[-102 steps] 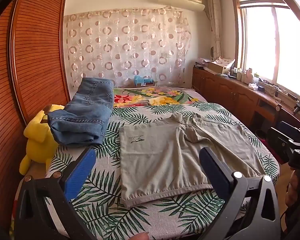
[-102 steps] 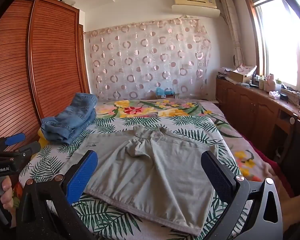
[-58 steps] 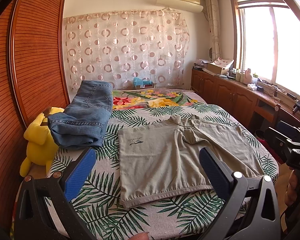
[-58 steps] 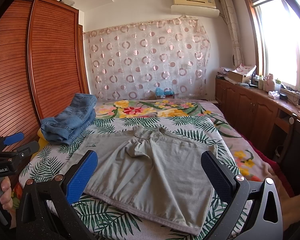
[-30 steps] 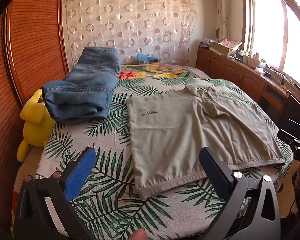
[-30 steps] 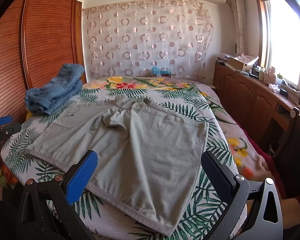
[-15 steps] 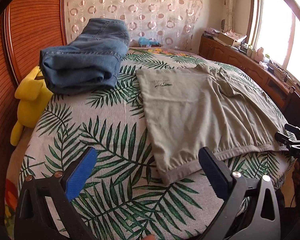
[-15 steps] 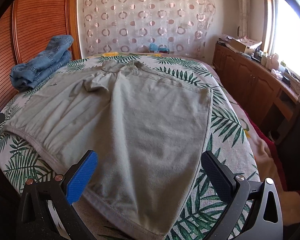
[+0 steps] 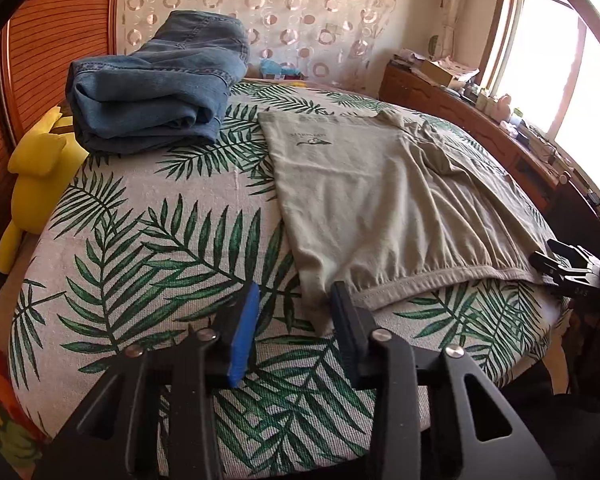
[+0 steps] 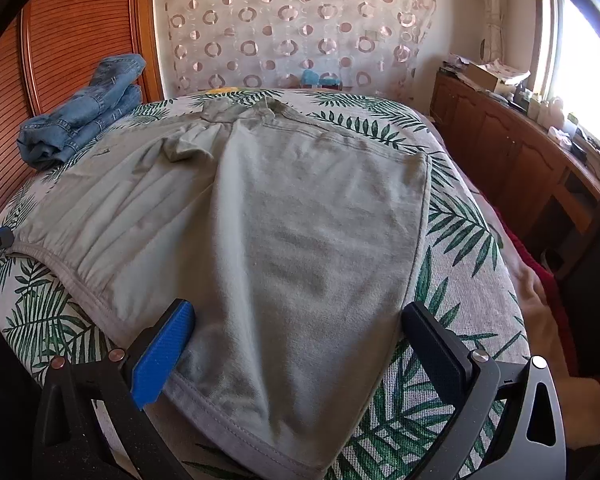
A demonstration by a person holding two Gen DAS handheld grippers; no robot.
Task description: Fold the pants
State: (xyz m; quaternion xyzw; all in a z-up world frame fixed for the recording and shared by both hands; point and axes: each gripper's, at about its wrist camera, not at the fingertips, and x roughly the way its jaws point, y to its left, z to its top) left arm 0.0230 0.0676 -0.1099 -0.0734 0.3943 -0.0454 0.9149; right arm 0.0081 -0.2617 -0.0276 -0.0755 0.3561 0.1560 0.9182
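Bedspread (image 9: 148,216) with palm leaves carries grey-green shorts (image 10: 268,232) spread flat, near hem cut off. Left gripper (image 9: 294,316) fingers narrow, closing at waistband corner, contact unclear. Right gripper (image 10: 298,338) fingers wide over fabric.

Matt cloth pants (image 10: 284,216), denim jeans (image 9: 156,84)

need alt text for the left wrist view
The left gripper, its jaws closing, reaches the near corner of grey-green cotton pants spread flat on a palm-leaf print bedspread. Folded blue denim jeans lie behind.
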